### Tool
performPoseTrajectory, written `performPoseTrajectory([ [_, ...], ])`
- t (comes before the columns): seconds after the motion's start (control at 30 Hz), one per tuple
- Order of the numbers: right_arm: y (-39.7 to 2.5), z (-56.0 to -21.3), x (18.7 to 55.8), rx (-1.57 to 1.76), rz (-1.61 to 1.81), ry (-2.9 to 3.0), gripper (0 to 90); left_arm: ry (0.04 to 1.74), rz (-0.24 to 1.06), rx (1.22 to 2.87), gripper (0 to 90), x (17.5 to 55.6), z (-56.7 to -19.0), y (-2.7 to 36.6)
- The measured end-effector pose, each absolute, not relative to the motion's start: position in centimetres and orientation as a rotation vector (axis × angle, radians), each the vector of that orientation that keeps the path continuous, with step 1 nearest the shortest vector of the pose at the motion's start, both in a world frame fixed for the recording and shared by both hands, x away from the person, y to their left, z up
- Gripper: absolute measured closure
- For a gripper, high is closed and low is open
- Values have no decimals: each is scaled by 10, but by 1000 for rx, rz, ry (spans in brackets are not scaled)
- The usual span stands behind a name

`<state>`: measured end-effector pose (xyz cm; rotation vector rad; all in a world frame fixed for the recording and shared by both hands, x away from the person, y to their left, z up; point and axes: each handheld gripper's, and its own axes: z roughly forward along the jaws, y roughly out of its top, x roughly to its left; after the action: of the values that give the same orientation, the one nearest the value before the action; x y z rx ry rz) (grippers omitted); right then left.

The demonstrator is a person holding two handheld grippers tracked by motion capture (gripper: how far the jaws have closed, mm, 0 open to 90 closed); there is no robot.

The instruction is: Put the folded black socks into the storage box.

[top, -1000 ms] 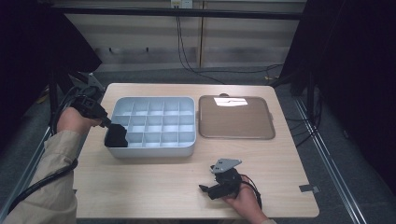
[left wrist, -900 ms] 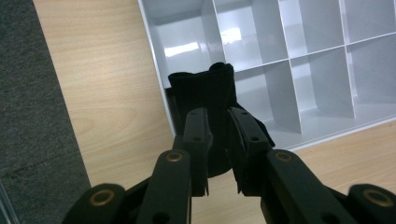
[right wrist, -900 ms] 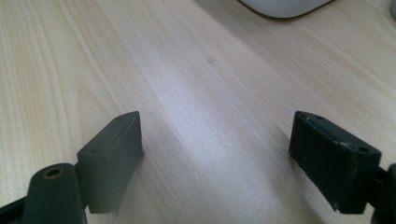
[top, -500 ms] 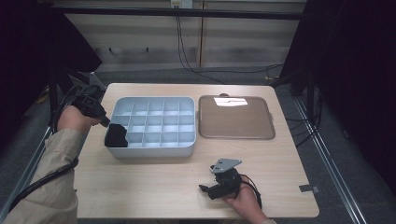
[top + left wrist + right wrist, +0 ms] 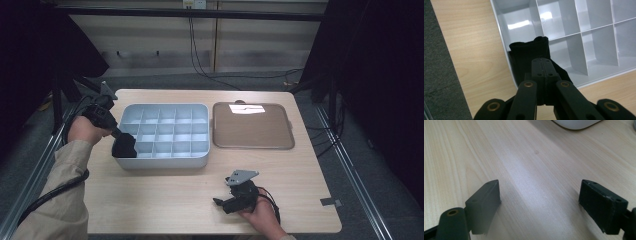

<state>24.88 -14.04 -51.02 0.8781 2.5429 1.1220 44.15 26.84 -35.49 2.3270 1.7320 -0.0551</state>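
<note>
Little has moved since the earlier frames: the left hand-held gripper (image 5: 541,65) stays clenched on the black cloth (image 5: 534,53) over the near-left corner compartment of the pale grey plastic divided tray (image 5: 165,131). The pale wooden worktop (image 5: 165,200) shows no writing. The right hand-held gripper (image 5: 540,202) rests released.

Open tabletop (image 5: 165,200) around right gripper (image 5: 223,203)

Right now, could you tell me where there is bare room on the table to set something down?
The table is bare in front of the compartment tray, between the left sleeve and right gripper. The brown tray is bare. It is crowded at the compartment tray's near-left corner, where the left gripper pinches a black cloth.
</note>
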Motion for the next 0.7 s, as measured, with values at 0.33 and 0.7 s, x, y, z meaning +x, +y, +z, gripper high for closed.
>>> performPoseTrajectory([
  [0.33,-140,-510,249,878,1125,2540,171,1735,-67,2339,900,446,-369,266],
  [0.7,-140,-510,249,879,1126,2539,171,1757,-89,2347,900,448,-381,266],
])
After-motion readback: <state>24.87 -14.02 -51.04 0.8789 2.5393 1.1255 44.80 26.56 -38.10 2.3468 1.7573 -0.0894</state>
